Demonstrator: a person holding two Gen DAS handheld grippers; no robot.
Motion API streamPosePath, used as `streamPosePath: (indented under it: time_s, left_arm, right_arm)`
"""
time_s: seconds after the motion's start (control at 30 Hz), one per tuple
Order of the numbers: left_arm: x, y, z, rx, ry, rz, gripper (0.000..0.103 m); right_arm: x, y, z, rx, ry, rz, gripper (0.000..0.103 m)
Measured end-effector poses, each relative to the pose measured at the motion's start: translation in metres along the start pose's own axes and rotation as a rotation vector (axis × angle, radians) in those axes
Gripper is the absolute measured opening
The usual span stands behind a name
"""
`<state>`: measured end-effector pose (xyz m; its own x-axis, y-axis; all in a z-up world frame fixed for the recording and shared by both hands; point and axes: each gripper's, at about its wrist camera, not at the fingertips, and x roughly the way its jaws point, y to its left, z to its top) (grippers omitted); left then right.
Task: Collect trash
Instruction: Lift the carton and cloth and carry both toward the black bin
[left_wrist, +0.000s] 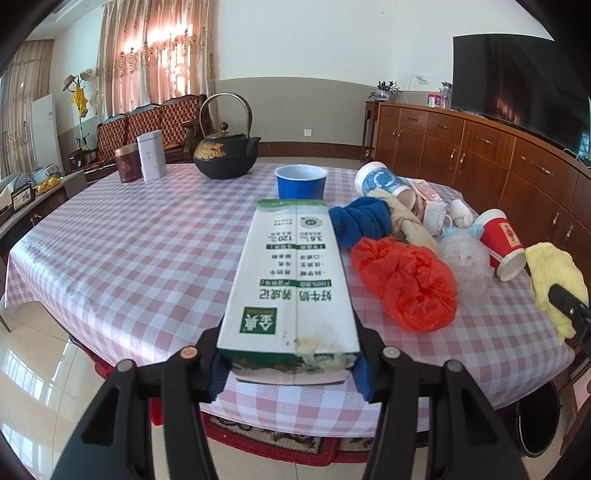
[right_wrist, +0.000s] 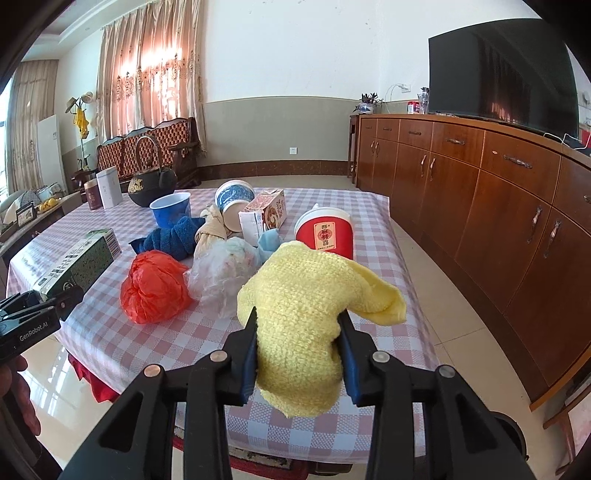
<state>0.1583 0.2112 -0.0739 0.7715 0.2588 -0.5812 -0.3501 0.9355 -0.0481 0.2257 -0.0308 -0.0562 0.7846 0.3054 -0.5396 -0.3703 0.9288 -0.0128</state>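
Observation:
My left gripper (left_wrist: 290, 363) is shut on the near end of a long white and green milk carton (left_wrist: 295, 273), which lies along the checked tablecloth (left_wrist: 129, 251); it also shows in the right wrist view (right_wrist: 74, 264). My right gripper (right_wrist: 297, 354) is shut on a yellow knitted cloth (right_wrist: 306, 310) at the table's near right edge; the cloth also shows in the left wrist view (left_wrist: 554, 280). Between them lie an orange plastic bag (right_wrist: 155, 286), a clear crumpled bag (right_wrist: 225, 273), a blue towel (right_wrist: 173, 240), a beige cloth (right_wrist: 210, 229), a red paper cup (right_wrist: 327, 230), a blue-patterned cup (right_wrist: 234, 199) and a small carton (right_wrist: 266, 214).
A blue cup (left_wrist: 301, 181), a black iron teapot (left_wrist: 225, 155) and two tins (left_wrist: 144, 158) stand at the table's far side. A wooden sideboard (right_wrist: 480, 206) with a TV (right_wrist: 502, 70) runs along the right. A dark bin (left_wrist: 539, 424) stands on the floor by the table's near right.

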Motion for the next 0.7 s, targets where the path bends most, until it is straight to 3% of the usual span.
streamPosePath:
  time_s: [0.7]
  left_arm:
    - [-0.08, -0.125, -0.01, 0.197, -0.082, -0.281, 0.054]
  right_arm:
    - [-0.116, -0.099, -0.022, 0.094, -0.083, -0.216, 0.039]
